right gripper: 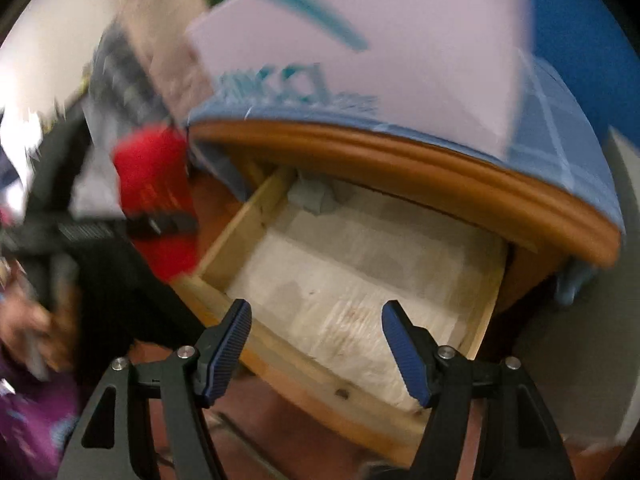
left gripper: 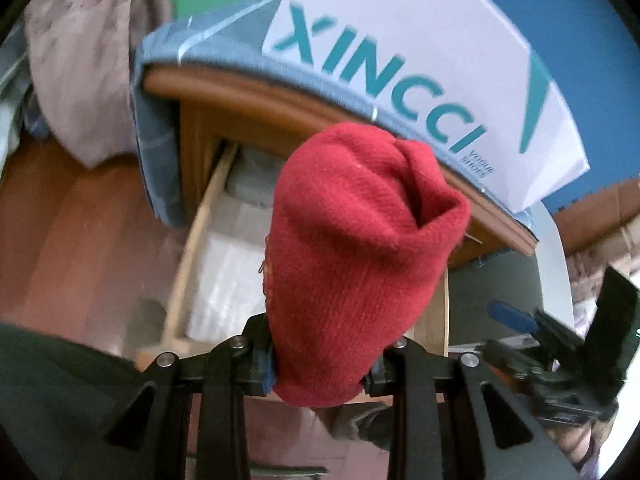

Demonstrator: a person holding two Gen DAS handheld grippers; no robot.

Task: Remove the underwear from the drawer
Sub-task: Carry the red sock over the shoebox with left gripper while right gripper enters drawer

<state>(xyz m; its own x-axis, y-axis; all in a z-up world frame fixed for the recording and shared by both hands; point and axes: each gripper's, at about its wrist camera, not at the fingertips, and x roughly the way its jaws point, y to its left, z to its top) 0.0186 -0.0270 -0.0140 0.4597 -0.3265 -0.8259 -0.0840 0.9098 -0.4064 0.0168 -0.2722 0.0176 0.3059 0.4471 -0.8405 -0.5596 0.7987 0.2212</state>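
Observation:
My left gripper [left gripper: 320, 364] is shut on red knitted underwear [left gripper: 356, 248] and holds it up in front of the open wooden drawer [left gripper: 200, 232]. In the right wrist view the red underwear [right gripper: 154, 188] and the left gripper [right gripper: 160, 224] show at the left, beside the drawer [right gripper: 240, 224]. My right gripper [right gripper: 316, 340] is open and empty, just above the drawer's front edge. The drawer holds a white liner [right gripper: 360, 272] and a grey cloth [right gripper: 316, 196] at its back.
The drawer belongs to a wooden cabinet [right gripper: 440, 168] covered by a blue cloth [right gripper: 560, 140]. A white bag with teal letters [left gripper: 400, 60] stands on top. Brown wooden floor [left gripper: 72, 240] lies to the left. A pale patterned fabric [left gripper: 88, 60] hangs at the upper left.

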